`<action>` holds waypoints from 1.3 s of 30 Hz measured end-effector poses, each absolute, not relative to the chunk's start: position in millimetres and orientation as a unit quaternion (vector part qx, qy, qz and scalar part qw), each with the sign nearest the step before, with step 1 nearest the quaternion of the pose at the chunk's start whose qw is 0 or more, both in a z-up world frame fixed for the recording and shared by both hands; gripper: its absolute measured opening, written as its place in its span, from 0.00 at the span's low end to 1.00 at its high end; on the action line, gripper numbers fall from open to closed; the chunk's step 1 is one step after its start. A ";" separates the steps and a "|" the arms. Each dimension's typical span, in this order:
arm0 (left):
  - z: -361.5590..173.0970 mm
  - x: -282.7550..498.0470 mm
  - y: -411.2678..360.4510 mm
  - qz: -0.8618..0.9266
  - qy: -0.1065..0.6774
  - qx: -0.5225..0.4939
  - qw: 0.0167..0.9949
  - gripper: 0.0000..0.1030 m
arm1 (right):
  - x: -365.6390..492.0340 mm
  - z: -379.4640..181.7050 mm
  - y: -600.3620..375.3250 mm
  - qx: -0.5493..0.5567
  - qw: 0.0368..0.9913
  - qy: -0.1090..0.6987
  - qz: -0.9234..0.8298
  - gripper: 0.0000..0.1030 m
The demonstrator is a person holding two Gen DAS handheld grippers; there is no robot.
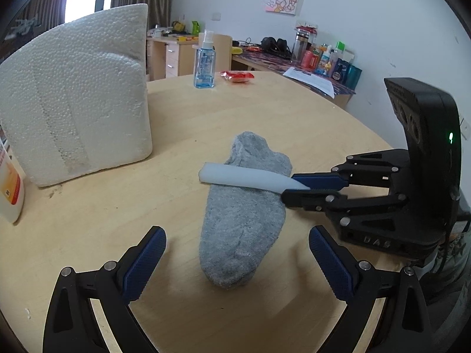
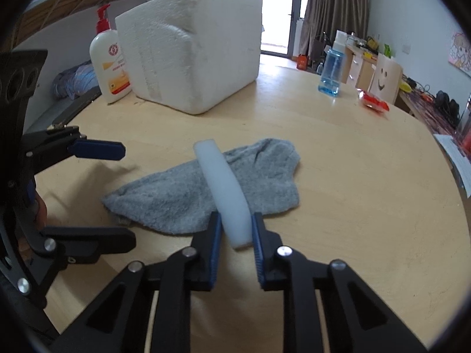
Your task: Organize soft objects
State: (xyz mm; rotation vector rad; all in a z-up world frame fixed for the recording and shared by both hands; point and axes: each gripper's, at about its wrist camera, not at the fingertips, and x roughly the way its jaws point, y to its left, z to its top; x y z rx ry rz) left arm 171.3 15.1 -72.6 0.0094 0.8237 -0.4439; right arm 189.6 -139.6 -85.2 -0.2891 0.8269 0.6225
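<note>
Quick count of what's on the wooden table (image 1: 265, 111): one grey sock (image 1: 244, 220), one white foam strip (image 1: 244, 178), one big styrofoam block (image 1: 76, 100), one blue spray bottle (image 1: 204, 64), one white pump bottle with a red top (image 2: 110, 58) and one red packet (image 1: 238, 76) — so two bottles, everything else single. Grippers — two, a left gripper (image 1: 237, 260) and a right gripper (image 2: 235, 232).

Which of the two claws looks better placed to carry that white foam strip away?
The right gripper. Its jaws are already shut on the near end of the white foam strip, which lies across the grey sock. The left gripper is open and holds nothing.
</note>
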 end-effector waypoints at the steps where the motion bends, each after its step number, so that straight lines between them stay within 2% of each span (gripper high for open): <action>1: -72.6 171.1 15.1 -0.214 0.397 0.006 0.892 0.95 | 190.5 -84.0 -142.2 -0.128 0.858 0.397 0.300 0.20; 6: -73.3 172.1 13.9 -0.216 0.400 0.006 0.891 0.95 | 187.6 -76.8 -151.0 -0.083 0.853 0.404 0.320 0.20; 16: -75.6 176.7 7.1 -0.211 0.403 0.011 0.890 0.95 | 152.9 -58.0 -194.7 -0.061 0.880 0.377 0.284 0.20; 27: -79.7 187.7 -15.3 -0.178 0.416 0.028 0.891 0.79 | 139.3 -78.9 -249.8 -0.038 0.893 0.393 0.214 0.20; 30: -80.9 190.8 -19.7 -0.169 0.419 0.036 0.891 0.74 | 135.8 -79.7 -248.9 -0.046 0.896 0.386 0.213 0.27; 33: -83.5 193.9 -22.8 -0.168 0.424 0.044 0.889 0.74 | 131.6 -78.4 -247.1 -0.063 0.902 0.374 0.207 0.40; 35: -83.7 195.7 -23.7 -0.165 0.423 0.053 0.890 0.74 | 128.0 -75.8 -250.5 -0.064 0.910 0.361 0.194 0.56; 37: -83.0 197.0 -23.3 -0.161 0.420 0.055 0.891 0.74 | 125.2 -73.7 -254.2 -0.060 0.914 0.351 0.193 0.63; 39: -82.3 198.8 -21.9 -0.156 0.418 0.056 0.893 0.74 | 123.7 -71.2 -256.1 -0.052 0.915 0.346 0.200 0.65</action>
